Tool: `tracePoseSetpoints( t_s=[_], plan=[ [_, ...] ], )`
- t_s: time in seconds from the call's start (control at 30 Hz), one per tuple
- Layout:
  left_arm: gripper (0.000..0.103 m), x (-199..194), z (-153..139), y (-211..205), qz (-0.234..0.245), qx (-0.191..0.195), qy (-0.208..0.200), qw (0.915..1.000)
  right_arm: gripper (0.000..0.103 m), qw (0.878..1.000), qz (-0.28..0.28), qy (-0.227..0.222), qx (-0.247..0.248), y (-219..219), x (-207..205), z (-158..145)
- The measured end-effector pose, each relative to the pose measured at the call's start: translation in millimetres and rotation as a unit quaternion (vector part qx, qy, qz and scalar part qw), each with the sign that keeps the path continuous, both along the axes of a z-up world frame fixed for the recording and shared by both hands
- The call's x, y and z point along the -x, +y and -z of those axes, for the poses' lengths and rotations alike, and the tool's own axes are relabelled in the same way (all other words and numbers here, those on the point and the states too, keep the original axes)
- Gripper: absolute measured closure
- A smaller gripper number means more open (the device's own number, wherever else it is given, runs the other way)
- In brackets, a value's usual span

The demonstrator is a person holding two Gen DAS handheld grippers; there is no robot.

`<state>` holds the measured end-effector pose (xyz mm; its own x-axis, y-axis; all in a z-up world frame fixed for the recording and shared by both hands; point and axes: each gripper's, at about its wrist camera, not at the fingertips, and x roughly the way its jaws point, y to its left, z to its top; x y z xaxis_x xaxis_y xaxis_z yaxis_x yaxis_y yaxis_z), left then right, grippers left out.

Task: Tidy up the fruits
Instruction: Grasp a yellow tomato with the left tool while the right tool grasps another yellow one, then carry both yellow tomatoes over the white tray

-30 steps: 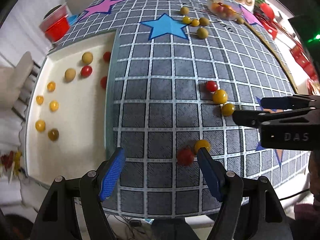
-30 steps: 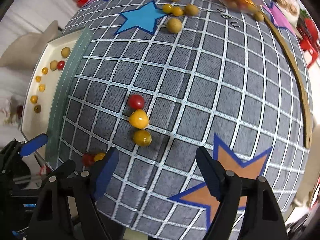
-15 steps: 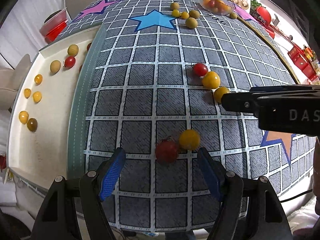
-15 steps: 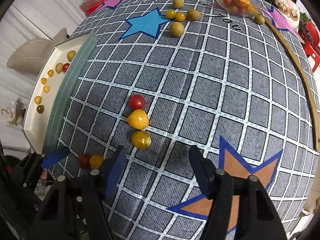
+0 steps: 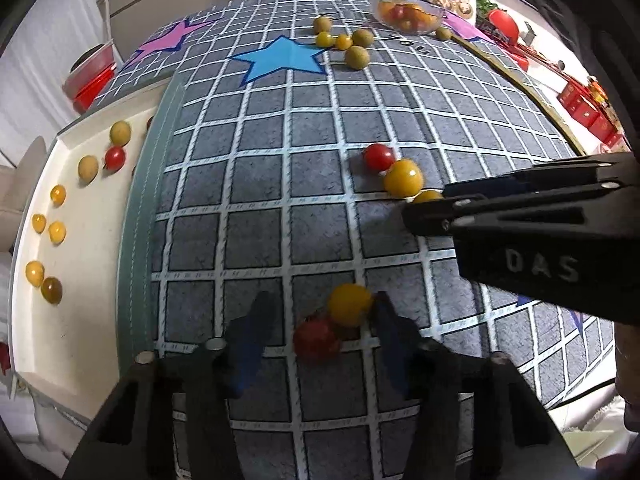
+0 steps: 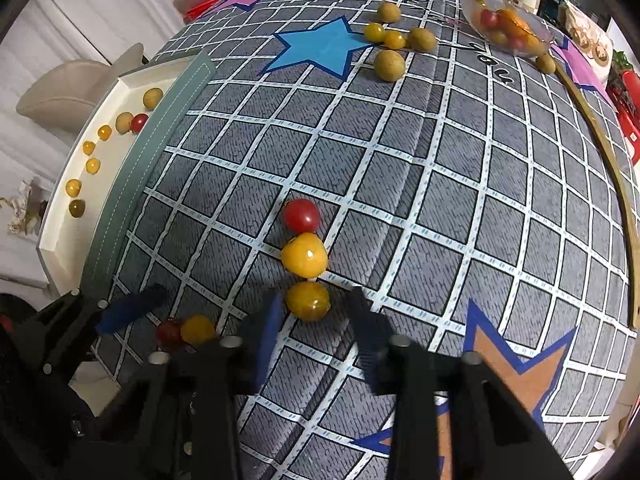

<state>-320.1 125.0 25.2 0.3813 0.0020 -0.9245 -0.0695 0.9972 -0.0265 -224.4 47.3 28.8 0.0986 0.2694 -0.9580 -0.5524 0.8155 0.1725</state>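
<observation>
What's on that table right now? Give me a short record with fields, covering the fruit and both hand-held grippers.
surface: grid-patterned mat
left hand-held gripper: jaws closing; red tomato and yellow tomato between them, not yet pinched
right hand-held gripper: jaws closing around amber tomato, gap on one side
row beyond it: orange tomato, then far red tomato
white tray: holds several small fruits
glass bowl: fruit inside, at the far edge
</observation>
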Motion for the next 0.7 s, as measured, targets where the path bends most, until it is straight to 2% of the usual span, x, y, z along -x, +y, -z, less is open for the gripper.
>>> tracePoseSetpoints(
  t_s=[0.03,0.1,0.17,0.5,0.7],
  plan=[
    [0.067,-1,-1,-1,0.0,0.002,0.0,1.0,0.08,1.0,0.0,0.005,-0.003,0,-1,0],
    [0.07,-1,-1,1,-0.013,0.01,0.001,0.9999,0.08,1.0,0.005,0.015,-0.011,-3,-5,0],
    [0.082,-1,-2,7,-0.031,0.018,0.005,0.9994,0.08,0.999,0.013,0.029,-0.023,-8,-8,0],
    [0.082,2,-2,17,-0.075,0.052,0.023,0.9956,0.08,0.997,0.029,0.054,-0.042,-30,-8,0],
    [0.082,-7,-8,22,-0.099,0.061,0.02,0.993,0.08,0.996,0.033,0.054,-0.056,-38,-13,-7]
  ],
)
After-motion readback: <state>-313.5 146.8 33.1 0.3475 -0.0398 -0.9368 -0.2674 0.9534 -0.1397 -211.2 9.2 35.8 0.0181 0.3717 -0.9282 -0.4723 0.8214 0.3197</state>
